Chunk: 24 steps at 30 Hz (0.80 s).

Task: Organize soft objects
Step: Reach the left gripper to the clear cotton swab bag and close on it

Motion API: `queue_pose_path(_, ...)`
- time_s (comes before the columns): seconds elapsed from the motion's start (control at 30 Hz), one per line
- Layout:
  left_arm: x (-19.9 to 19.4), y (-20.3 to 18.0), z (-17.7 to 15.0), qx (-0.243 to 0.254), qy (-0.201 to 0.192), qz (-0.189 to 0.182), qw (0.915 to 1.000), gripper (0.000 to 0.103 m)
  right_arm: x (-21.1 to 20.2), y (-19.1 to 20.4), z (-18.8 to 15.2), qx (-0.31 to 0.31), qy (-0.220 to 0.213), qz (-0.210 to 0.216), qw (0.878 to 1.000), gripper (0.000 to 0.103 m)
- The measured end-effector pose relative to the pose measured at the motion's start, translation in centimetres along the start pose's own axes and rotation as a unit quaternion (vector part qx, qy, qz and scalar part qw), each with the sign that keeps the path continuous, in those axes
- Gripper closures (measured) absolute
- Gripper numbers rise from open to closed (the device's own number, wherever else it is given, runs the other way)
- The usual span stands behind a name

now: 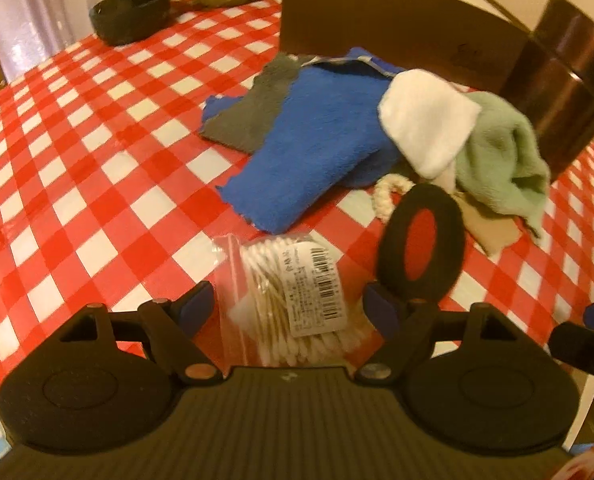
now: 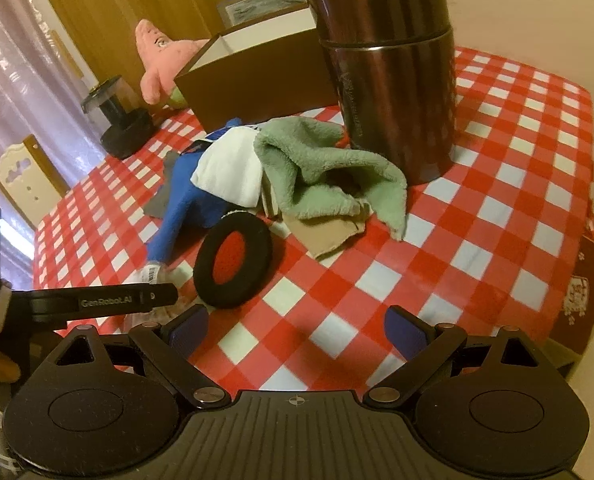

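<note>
A clear bag of cotton swabs (image 1: 293, 292) lies on the red-checked tablecloth (image 1: 77, 160). My left gripper (image 1: 289, 312) hangs over it, open, one finger on each side and neither pad pressing it. Beyond lies a heap of cloths: blue (image 1: 317, 136), grey (image 1: 253, 112), white (image 1: 429, 120), green (image 1: 501, 152) and beige (image 1: 489, 228). A black foam ring (image 1: 451, 240) leans by the heap. My right gripper (image 2: 297, 328) is open over bare tablecloth, short of the ring (image 2: 203, 284) and the green cloth (image 2: 321, 168).
An open brown box (image 2: 257, 80) stands behind the heap, beside a tall brown canister (image 2: 397, 92). A pink plush (image 2: 157, 60) and a black grinder (image 2: 121, 120) sit at the far side. The table edge (image 2: 589, 160) drops off on the right.
</note>
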<state>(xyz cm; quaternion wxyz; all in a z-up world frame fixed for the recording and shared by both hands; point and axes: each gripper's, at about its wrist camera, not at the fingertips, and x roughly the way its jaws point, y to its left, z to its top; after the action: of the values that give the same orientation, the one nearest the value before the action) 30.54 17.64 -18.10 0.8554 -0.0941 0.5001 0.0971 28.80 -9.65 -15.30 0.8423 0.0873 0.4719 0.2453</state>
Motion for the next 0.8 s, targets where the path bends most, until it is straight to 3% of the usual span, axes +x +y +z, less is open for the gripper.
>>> queue_pose_path(0.17,0.4,0.3,-0.5,-0.004,-0.002,0.004,1.0000,0.041,0.9,-0.5,0.5,-0.010,0.003,0.017,1.000,0.008)
queue_pose_path(0.33,0.1,0.4,-0.6,0.020,-0.013,-0.008,0.9997,0.063,1.1,-0.7,0.7,-0.012,0.001,0.028,1.000,0.008)
queue_pose_path(0.57,-1.3,0.8,-0.7,0.063,-0.022,-0.018,0.9976,0.070,1.2,0.0,0.7,-0.004,-0.015,0.035,0.999,0.008)
queue_pose_path(0.8,-3.6,3.0,1.6,0.126,-0.048,-0.035,0.9903,0.070,1.2,3.0,1.2,-0.025,-0.072,0.014,0.997,0.012)
